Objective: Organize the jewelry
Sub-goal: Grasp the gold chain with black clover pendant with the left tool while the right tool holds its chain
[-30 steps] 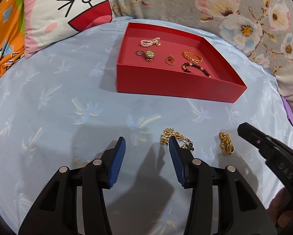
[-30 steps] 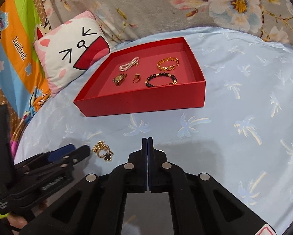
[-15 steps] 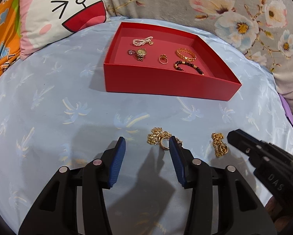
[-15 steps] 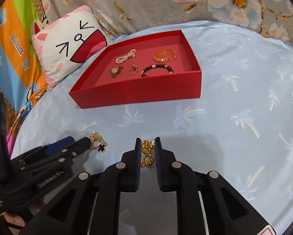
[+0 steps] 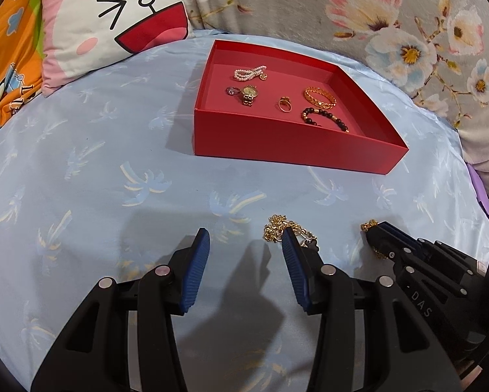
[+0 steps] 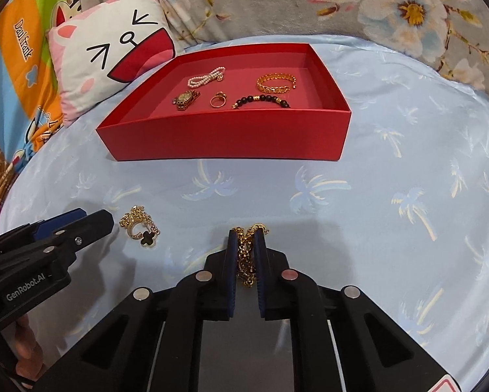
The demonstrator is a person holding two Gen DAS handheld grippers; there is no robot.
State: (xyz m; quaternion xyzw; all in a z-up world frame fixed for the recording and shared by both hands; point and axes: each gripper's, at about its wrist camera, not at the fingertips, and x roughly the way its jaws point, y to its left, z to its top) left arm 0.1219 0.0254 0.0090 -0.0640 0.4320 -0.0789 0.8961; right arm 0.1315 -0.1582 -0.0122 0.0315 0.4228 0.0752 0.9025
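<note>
A red box [image 5: 293, 150] [image 6: 228, 143] sits on the blue sheet and holds a pearl bracelet [image 6: 205, 78], a watch [image 6: 185, 99], a ring [image 6: 217, 99], a gold bangle [image 6: 275, 84] and a black bead bracelet [image 6: 261, 99]. My right gripper [image 6: 247, 235] is closing, and its pads press on a gold chain [image 6: 246, 251] lying on the sheet. A gold necklace with a black clover [image 5: 277, 228] [image 6: 140, 228] lies just ahead of my left gripper's right fingertip. My left gripper [image 5: 244, 238] stands open with nothing between its fingers.
A cat-face cushion [image 5: 113, 23] lies beyond the box at the left. A floral blanket [image 5: 408, 32] runs along the back and right. Bare blue sheet [image 6: 408, 196] stretches right of the right gripper.
My right gripper, shut and empty a second ago, opened around the gold chain and closed on it. The left gripper stayed open near the clover necklace.
</note>
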